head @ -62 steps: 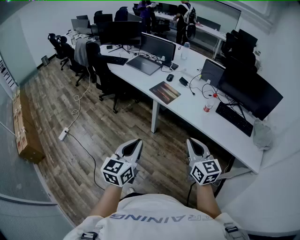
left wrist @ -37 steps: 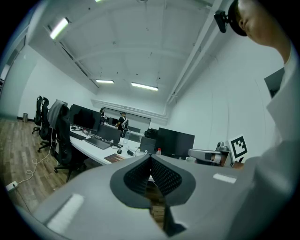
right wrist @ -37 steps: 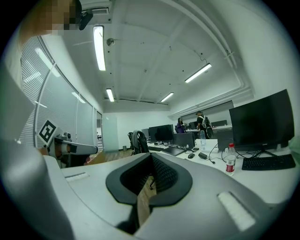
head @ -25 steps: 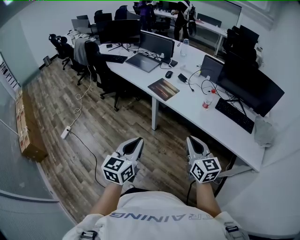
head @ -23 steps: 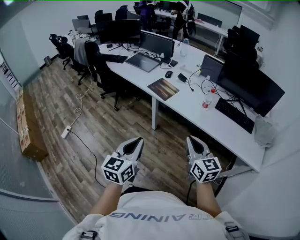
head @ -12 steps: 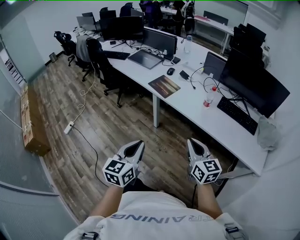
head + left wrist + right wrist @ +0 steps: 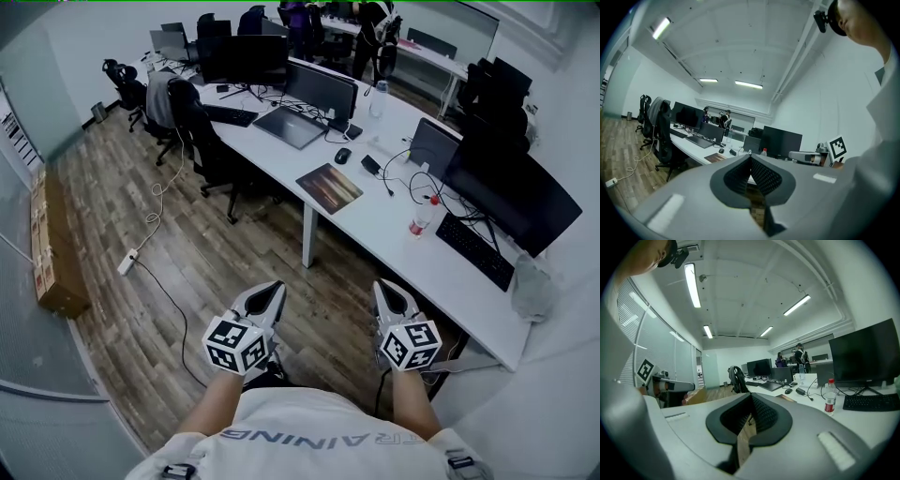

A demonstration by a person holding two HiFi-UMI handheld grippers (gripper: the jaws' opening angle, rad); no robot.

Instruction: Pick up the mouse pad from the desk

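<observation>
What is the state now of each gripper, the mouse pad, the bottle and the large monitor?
left gripper: shut, empty.
right gripper: shut, empty.
mouse pad: flat on the desk, untouched.
bottle: upright, cap on.
large monitor: screen dark.

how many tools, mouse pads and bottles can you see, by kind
tools: 2, left tool and right tool
mouse pad: 1
bottles: 2, red-label bottle and clear bottle
total: 5
</observation>
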